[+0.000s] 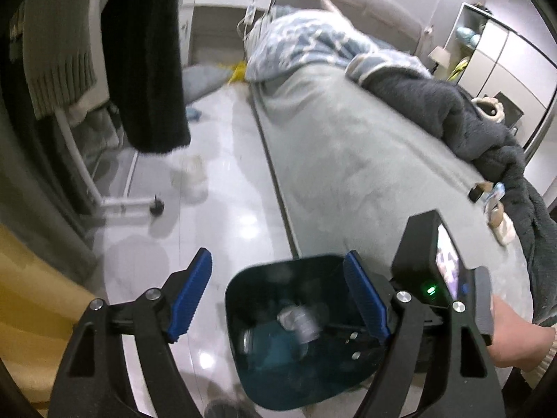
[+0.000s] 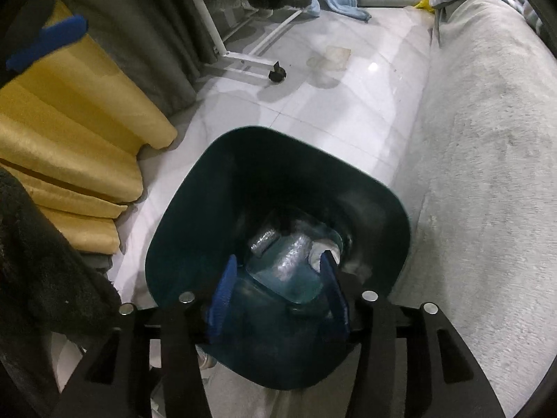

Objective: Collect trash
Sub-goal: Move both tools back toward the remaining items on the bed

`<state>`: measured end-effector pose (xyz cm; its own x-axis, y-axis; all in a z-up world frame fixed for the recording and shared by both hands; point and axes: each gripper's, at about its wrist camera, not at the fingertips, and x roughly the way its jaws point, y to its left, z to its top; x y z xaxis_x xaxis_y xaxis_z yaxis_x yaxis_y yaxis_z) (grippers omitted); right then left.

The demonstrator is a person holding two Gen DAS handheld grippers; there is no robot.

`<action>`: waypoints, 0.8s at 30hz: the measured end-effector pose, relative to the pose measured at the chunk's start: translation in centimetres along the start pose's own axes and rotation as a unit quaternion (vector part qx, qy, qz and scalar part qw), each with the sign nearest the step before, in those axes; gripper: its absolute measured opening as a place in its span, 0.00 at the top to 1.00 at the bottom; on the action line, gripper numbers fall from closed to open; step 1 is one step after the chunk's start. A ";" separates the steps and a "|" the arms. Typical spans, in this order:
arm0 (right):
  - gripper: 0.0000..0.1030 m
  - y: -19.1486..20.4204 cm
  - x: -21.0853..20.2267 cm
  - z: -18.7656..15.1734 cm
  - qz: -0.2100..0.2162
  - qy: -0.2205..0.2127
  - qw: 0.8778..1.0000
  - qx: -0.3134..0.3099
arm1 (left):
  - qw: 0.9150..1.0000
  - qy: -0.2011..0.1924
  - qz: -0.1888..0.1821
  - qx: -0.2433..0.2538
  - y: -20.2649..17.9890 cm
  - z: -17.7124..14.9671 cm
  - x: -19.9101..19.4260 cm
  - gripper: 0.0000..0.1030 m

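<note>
A dark teal trash bin (image 2: 351, 195) stands on the floor beside the bed; it also shows in the left wrist view (image 1: 243, 289). Crumpled clear plastic trash (image 2: 278, 247) lies inside it, blurred in the left wrist view (image 1: 299, 320). My right gripper (image 2: 278, 292) is open, its blue fingers (image 2: 222, 296) down inside the bin mouth with nothing between them. My left gripper (image 1: 278, 299) is open and empty above the bin's left rim. The right gripper's body (image 1: 435, 257) and the hand holding it show at the right of the left wrist view.
A grey-covered bed (image 1: 348, 160) with a dark blanket (image 1: 480, 129) and small items (image 1: 494, 205) on it. A flat pale scrap (image 2: 330, 57) lies on the tile floor. A white clothes rack base (image 2: 243, 62), yellow cushions (image 2: 69, 139) and hanging clothes (image 1: 146, 52) stand on the left.
</note>
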<state>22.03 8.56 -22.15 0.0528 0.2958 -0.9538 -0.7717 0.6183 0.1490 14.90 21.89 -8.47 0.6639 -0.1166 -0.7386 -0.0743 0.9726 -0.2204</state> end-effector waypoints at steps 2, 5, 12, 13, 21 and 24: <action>0.44 -0.2 -0.9 0.1 -0.005 -0.008 1.000 0.002 | 1.000 -0.021 0.000 0.009 -0.6 0.5 -0.8 0.21; 0.37 -0.5 -2.7 0.1 -0.005 -0.028 1.000 0.008 | 0.998 -0.055 -0.002 0.023 -2.0 1.2 -2.2 0.19; 0.30 -1.3 -6.4 0.2 -0.018 -0.080 0.997 0.012 | 0.994 -0.099 -0.020 0.050 -4.4 2.0 -3.9 0.15; 0.29 -1.4 -6.9 0.1 -0.020 -0.087 0.996 0.011 | 0.993 -0.105 -0.023 0.053 -4.9 2.1 -4.2 0.15; 0.24 -2.4 -10.3 -2.2 -0.034 -0.139 0.990 0.006 | 0.989 -0.127 -0.048 0.055 -7.8 2.8 -4.9 0.12; 0.23 -3.0 -11.6 -3.0 -0.044 -0.157 0.987 0.007 | 0.989 -0.128 -0.054 0.059 -8.8 3.0 -4.8 0.11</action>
<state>21.84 1.09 -12.31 0.3138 0.4498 -0.8362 -0.7462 0.6614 0.0757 14.56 14.46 -1.07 0.8306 -0.1818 -0.5264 0.0856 0.9756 -0.2020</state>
